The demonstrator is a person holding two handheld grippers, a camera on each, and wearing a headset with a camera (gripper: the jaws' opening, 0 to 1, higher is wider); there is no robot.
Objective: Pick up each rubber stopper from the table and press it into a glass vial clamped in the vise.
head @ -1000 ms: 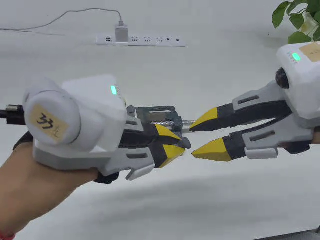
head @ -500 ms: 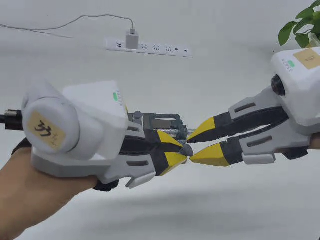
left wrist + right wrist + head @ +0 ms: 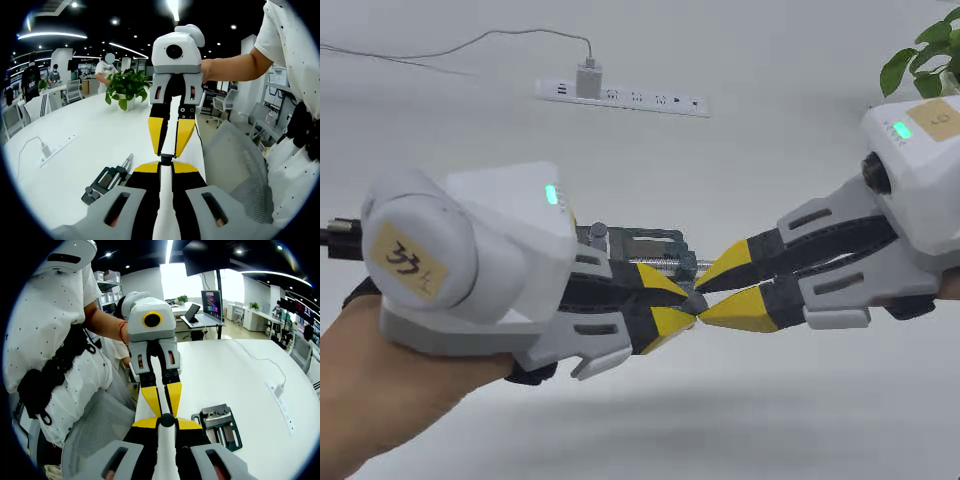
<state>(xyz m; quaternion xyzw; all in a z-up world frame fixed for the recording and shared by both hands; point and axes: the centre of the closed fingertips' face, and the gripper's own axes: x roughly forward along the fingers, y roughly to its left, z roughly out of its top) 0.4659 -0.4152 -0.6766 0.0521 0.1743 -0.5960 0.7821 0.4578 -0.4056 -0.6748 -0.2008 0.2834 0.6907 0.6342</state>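
A small dark grey rubber stopper [image 3: 693,301] hangs in the air above the table, pinched from both sides. My left gripper [image 3: 686,301] comes in from the left and is shut on it. My right gripper [image 3: 704,299] comes in from the right, tip to tip with the left, and is also shut on it. In the right gripper view the stopper [image 3: 167,420] sits between that gripper's own yellow jaws. A dark green vise [image 3: 645,243] stands on the white table behind the grippers, partly hidden by the left one. I cannot make out a vial in it.
A white power strip [image 3: 620,97] with a plugged charger and cable lies at the table's far side. A potted plant [image 3: 925,55] stands at the far right. A grey mesh chair [image 3: 240,170] sits at the near table edge by the person.
The right gripper was open with its jaws around the left gripper's tip; it has moved in slightly and shut on the stopper. The left gripper has stayed shut on it.
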